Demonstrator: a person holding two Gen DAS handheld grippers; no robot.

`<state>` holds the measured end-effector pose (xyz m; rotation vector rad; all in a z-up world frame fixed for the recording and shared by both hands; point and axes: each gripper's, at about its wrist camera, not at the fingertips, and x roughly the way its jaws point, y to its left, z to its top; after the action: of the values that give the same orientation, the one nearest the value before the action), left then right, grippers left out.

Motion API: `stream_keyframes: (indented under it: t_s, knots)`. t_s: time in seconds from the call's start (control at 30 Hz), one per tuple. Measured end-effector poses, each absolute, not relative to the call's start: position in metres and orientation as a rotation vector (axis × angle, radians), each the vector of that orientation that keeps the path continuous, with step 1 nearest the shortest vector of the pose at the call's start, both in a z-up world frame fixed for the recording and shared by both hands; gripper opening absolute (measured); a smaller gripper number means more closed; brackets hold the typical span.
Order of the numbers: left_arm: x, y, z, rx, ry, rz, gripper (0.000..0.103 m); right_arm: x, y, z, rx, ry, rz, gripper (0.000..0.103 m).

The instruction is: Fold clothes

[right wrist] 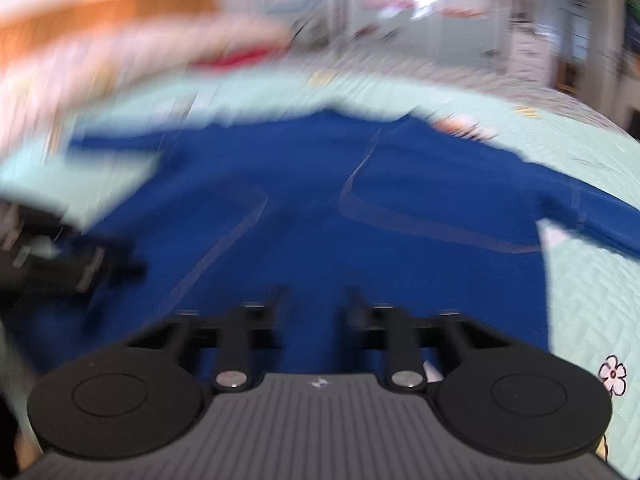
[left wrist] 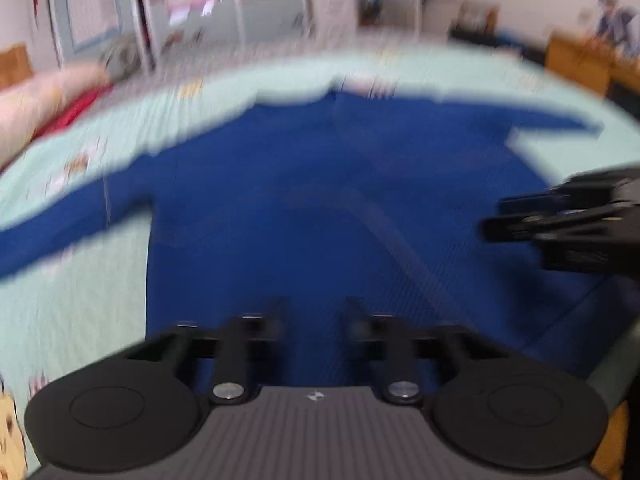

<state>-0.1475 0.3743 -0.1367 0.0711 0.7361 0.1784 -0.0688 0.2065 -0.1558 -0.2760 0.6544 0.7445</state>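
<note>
I see the blue shirt (left wrist: 320, 184) spread unfolded mid-frame on the quilt (left wrist: 80, 300), my left gripper (left wrist: 314, 316) and right gripper (right wrist: 314, 306) both released, every fold remaining.

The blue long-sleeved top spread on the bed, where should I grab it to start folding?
Take the blue top by a sleeve end, coming in from the outer side: both sleeves lie spread flat on the mint quilt, so their free edges probably pinch easily and fold inward.

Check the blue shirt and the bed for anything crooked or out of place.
Nothing stands out. The blue shirt lies flat on the mint quilt, sleeves spread to both sides. Both views are motion-blurred, so small wrinkles can't be judged.
</note>
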Motion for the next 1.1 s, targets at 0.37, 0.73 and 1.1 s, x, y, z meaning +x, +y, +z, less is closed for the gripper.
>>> stream_keyframes:
  t_s: [0.37, 0.73, 1.1]
  knots:
    - [-0.218, 0.461, -0.099, -0.03, 0.677, 0.405, 0.002, -0.062, 0.116, -0.116, -0.154, 0.676, 0.646, 0.019]
    - [-0.068, 0.438, -0.157, 0.167, 0.73, 0.187, 0.026, 0.048, 0.249, -0.159, -0.408, 0.612, 0.853, 0.037]
    - [0.004, 0.482, -0.117, 0.166, 0.666, 0.214, 0.031, 0.146, 0.205, -0.105, -0.265, 0.5, 0.637, 0.037]
